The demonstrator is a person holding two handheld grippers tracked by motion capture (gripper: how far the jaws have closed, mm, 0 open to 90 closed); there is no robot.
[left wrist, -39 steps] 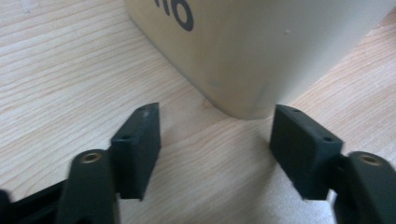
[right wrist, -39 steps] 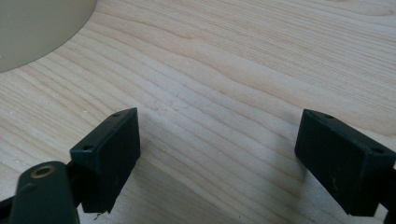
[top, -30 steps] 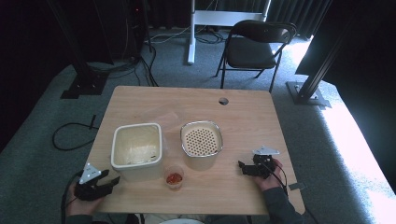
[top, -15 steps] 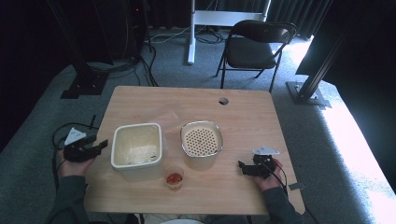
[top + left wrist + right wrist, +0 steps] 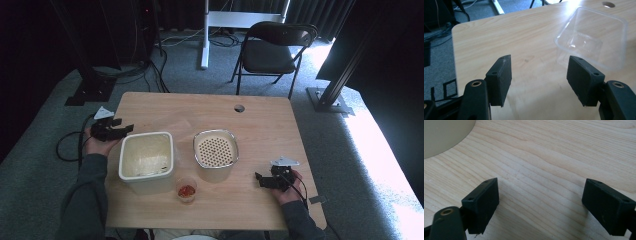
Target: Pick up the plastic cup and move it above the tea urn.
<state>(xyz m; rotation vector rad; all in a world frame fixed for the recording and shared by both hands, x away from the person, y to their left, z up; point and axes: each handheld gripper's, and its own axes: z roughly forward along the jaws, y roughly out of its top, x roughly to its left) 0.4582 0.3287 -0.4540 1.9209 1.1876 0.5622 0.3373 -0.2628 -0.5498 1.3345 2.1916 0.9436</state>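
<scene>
Both empty and wide open: left gripper (image 5: 121, 131) just beside the clear tub (image 5: 146, 156), apparently approaching its rim; right gripper (image 5: 261, 179) waits well apart on the desk (image 5: 260, 120).

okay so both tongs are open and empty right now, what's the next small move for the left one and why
Probably ease the left tongs forward and a bit right toward the near rim of the clear tub. Their jaws are spread with only bare table between them, and the tub sits just ahead to the right, untouched. The right tongs are open over bare wood too, farther from it.
</scene>
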